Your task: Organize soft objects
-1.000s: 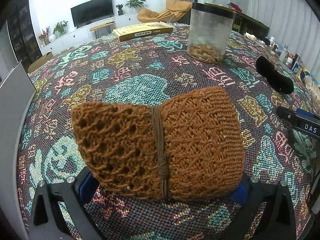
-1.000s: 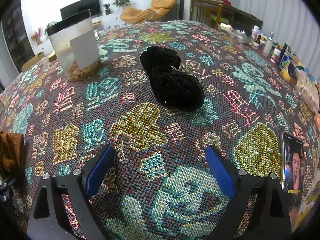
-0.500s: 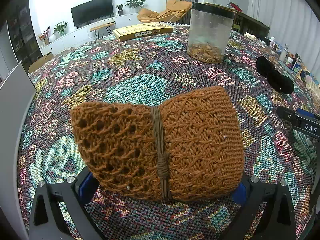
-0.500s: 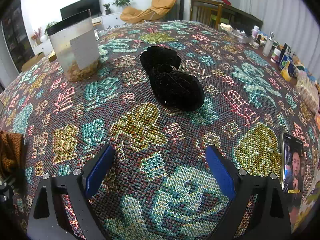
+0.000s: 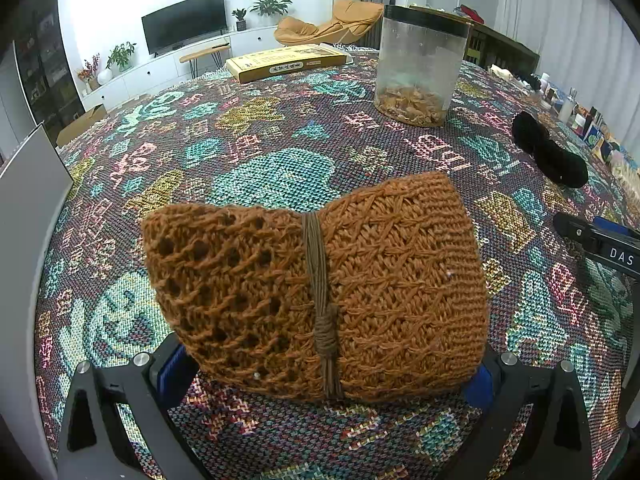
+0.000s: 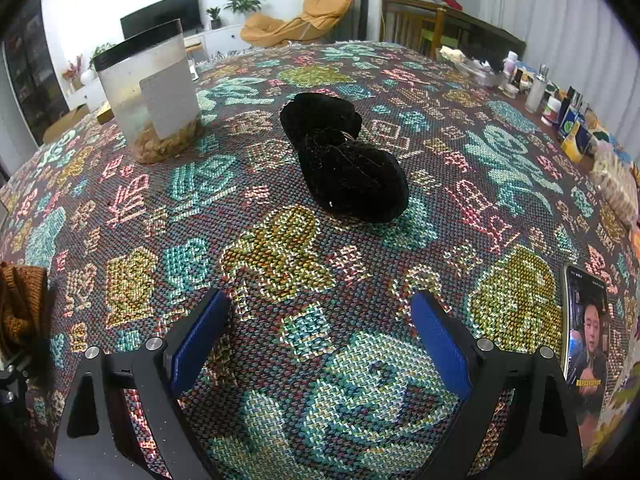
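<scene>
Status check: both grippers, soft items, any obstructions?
Left gripper shut on brown knit hat, held above tablecloth. Right gripper open, holding nothing. Black soft item lies ahead of it, path unobstructed; clear jar off to its left.

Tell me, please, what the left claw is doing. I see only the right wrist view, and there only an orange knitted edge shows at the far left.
Observer: The left claw has the orange knitted piece between its fingers, with a blue pad against each side.
Operator: Is the piece loose or bundled?
Observer: Bundled. A brown cord is wound around its middle, with a knot low on the front.
Operator: Does anything stand to the left of it?
Observer: Yes, a flat grey panel rises at the far left of the left wrist view.
</scene>
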`<state>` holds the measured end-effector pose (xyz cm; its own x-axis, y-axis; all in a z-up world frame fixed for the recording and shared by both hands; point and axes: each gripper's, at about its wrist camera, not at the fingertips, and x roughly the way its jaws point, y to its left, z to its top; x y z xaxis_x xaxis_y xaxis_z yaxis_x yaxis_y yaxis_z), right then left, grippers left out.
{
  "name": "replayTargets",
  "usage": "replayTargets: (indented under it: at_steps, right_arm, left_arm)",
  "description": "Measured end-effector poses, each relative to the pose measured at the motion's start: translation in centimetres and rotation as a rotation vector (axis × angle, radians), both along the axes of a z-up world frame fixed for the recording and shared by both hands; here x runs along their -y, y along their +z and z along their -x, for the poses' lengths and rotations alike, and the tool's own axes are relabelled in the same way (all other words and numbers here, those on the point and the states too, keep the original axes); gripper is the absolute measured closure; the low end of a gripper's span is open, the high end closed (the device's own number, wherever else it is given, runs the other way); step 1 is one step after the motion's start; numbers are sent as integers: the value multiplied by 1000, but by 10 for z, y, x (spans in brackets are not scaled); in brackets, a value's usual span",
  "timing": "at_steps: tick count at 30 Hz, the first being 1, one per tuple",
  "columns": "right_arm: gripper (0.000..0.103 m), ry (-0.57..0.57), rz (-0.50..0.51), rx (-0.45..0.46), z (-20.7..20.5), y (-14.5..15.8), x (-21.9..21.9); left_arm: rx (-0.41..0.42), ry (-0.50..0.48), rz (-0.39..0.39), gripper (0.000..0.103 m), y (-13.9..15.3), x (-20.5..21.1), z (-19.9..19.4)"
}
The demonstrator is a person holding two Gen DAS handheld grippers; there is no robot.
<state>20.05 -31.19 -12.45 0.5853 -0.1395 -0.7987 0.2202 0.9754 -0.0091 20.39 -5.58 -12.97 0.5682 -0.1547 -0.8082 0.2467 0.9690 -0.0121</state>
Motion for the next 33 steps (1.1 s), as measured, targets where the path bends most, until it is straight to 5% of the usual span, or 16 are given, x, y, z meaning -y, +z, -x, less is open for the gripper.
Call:
replayTargets:
  at_steps: [13, 15, 18, 23, 24, 26, 33]
  right_arm:
    - [8, 22, -18, -21, -5, 1, 1]
    - [10, 67, -74, -71, -17, 10, 10]
    - [11, 73, -56, -12, -32, 41, 29]
    - [12, 138, -63, -175, -102, 34, 37]
    - [26, 139, -58, -183, -108, 30, 38]
    - [72, 130, -80, -237, -122, 15, 41]
    - [72, 197, -179, -86, -69, 65, 12]
  left_arm:
    - [-19, -12, 2, 0, -2, -2, -3]
    - [-54, -35, -4, 0, 0, -3, -6]
    - [-50, -44, 20, 0, 3, -7, -4]
    - [-40, -14, 90, 1, 8, -12, -6]
    - [-38, -10, 103, 2, 9, -13, -7]
    - [-25, -21, 121, 4, 13, -13, -9]
    - [48, -43, 259, 5, 58, -31, 11]
